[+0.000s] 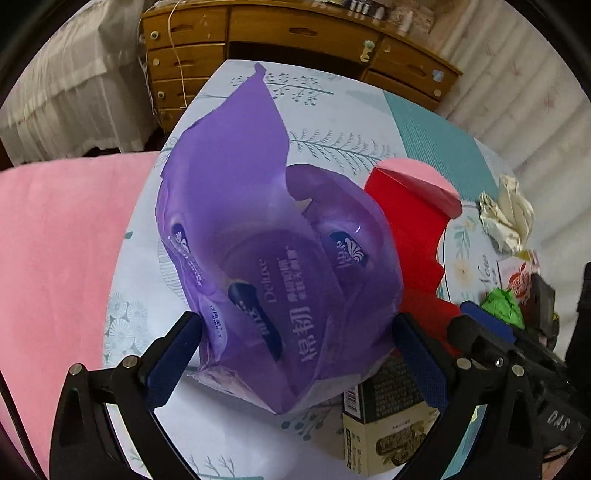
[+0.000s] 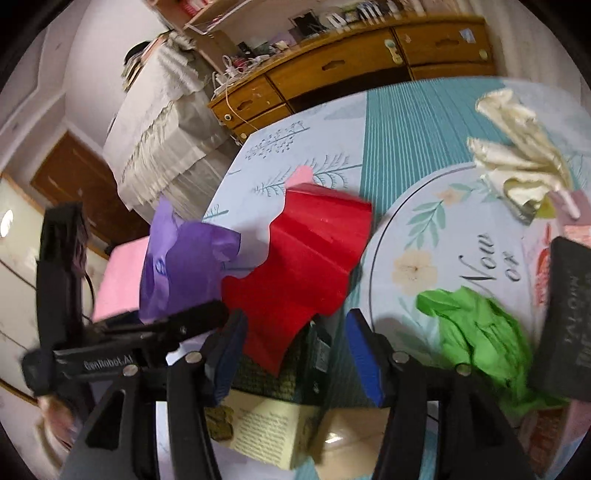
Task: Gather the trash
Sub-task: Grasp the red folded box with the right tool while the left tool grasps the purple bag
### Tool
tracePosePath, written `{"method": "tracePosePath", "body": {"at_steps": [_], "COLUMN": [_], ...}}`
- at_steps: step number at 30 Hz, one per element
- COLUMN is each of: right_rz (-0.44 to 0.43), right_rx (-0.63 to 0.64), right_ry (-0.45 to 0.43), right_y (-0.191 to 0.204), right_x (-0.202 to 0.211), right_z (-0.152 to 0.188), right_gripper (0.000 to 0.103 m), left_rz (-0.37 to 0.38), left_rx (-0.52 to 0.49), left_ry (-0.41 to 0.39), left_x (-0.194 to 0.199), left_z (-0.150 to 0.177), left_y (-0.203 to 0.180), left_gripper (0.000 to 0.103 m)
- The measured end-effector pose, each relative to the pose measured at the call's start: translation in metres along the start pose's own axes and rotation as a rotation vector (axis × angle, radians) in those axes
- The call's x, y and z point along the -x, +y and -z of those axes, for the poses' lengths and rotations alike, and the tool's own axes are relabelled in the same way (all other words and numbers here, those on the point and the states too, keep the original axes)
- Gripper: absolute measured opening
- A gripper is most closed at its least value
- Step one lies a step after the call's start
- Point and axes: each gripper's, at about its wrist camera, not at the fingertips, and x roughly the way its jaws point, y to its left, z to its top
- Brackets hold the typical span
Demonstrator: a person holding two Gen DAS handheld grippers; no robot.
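Black gripper frames, blue textured fingers, silver screws, white "GenRobot.AI" lettering.

We see a wooden dresser behind the table, a draped white cloth, and perhaps a brown door.

Patterned tablecloth bears purple wrapper, red box, green wad.

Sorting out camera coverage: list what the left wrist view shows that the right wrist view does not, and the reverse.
Left wrist only: the purple bag's open mouth and printed side, standing between the left gripper's wide jaws; the box's barcode.

Right wrist only: the black box at the right edge, and the shelf up on the wall.

Both: purple bag, red paper, green wad, cream wad, printed box, dresser.
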Motion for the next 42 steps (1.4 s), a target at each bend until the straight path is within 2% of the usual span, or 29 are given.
{"method": "tracePosePath", "body": {"at_steps": [5, 11, 15, 17, 19, 23, 25, 28, 30, 35, 42], "right_rz": [-0.024, -0.120, -0.136, -0.095, -0.049, -0.040, -0.025, -0.010, -0.010, 0.064, 0.163], "right_rx": [-0.071, -0.199, -0.235, -0.196, -0.148, -0.095, -0.028, 0.045, 0.082, 0.230, 0.306], "right_ry": [0.022, 0.030, 0.040, 0.033, 0.035, 0.048, 0.034, 0.040, 0.065, 0.091, 0.141], "right_y": [-0.006, -0.017, -0.016, -0.011, -0.004, 0.002, 0.010, 0.023, 0.028, 0.049, 0.056], "right_x": [-0.015, -0.032, -0.038, -0.036, -0.034, -0.032, -0.026, -0.028, -0.033, -0.048, -0.061], "right_z": [-0.007, -0.017, -0.025, -0.028, -0.029, -0.032, -0.032, -0.035, -0.036, -0.031, -0.026], "right_gripper": [0.056, 0.056, 0.056, 0.056, 0.056, 0.056, 0.056, 0.056, 0.056, 0.056, 0.056], "left_rz": [0.053, 0.059, 0.065, 0.066, 0.055, 0.052, 0.052, 0.051, 0.051, 0.044, 0.042], "left_rx": [0.020, -0.008, -0.031, -0.040, -0.052, -0.064, -0.068, -0.066, -0.061, -0.066, -0.049], "left_ry": [-0.009, -0.018, -0.030, -0.033, -0.041, -0.058, -0.063, -0.071, -0.072, -0.079, -0.082], "left_x": [0.001, 0.000, 0.001, 0.002, 0.001, 0.003, 0.004, 0.006, 0.008, 0.011, 0.019], "left_z": [0.000, 0.001, 0.002, 0.002, 0.001, 0.002, 0.002, 0.004, 0.005, 0.010, 0.014], "left_y": [0.014, 0.014, 0.011, 0.010, 0.007, 0.004, 0.004, 0.007, 0.009, 0.015, 0.022], "left_gripper": [0.093, 0.089, 0.086, 0.083, 0.073, 0.061, 0.046, 0.031, 0.025, 0.023, 0.022]}}
